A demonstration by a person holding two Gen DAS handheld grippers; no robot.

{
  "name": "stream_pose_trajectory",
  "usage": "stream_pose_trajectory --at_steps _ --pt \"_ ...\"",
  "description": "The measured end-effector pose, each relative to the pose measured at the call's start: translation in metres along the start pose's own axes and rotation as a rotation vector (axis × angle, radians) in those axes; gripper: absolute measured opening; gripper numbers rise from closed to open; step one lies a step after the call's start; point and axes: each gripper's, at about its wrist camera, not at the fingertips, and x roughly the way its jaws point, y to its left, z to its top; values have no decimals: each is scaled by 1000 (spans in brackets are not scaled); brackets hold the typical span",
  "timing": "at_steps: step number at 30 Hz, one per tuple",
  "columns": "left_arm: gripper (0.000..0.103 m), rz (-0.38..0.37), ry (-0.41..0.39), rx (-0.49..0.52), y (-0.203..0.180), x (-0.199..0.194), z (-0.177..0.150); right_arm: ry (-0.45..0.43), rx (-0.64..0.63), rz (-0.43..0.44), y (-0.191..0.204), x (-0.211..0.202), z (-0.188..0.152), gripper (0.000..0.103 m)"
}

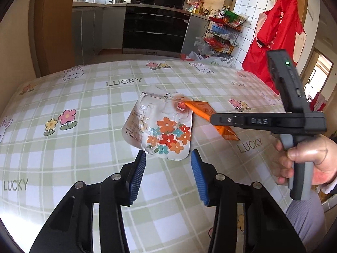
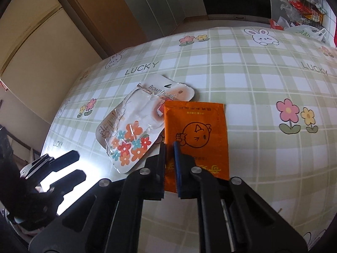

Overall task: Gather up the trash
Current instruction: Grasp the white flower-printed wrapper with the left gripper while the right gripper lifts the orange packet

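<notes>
A clear flowered blister pack [image 1: 162, 126] lies on the checked tablecloth [image 1: 84, 105]. My left gripper [image 1: 168, 158] is open, its blue pads either side of the pack's near edge, apart from it. My right gripper [image 2: 170, 145] is shut on an orange sachet [image 2: 195, 130] with a cartoon face; in the left wrist view the sachet [image 1: 202, 109] is held on edge beside the pack by the right gripper [image 1: 212, 119]. The pack [image 2: 130, 126] reads "Brown hook" in the right wrist view, left of the sachet. The left gripper [image 2: 69, 164] shows at the lower left there.
Beyond the table stand a black oven [image 1: 155, 29], grey cabinets [image 1: 92, 31] and a wire rack of goods [image 1: 223, 33]. A red apron [image 1: 278, 33] hangs at the right. Plastic bags [image 2: 305, 31] lie at the table's far right edge.
</notes>
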Motion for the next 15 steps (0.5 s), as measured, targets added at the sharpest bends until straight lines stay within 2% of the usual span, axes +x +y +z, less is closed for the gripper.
stream_pose_trajectory --at_steps 2,4,9,13,15 --pt "35 5 25 -1 -1 15 8 -20 -1 9 -9 -12 -3 10" --pt "27 39 51 9 -1 29 15 -38 6 18 -19 -23 -6 10" --pt "21 77 107 37 0 51 24 -77 27 41 -38 -46 -19 10" --pt "20 96 130 66 -4 60 27 -99 73 72 -53 -58 -28 10" --pt "8 108 151 58 -4 66 28 -109 84 82 -54 -61 -30 10"
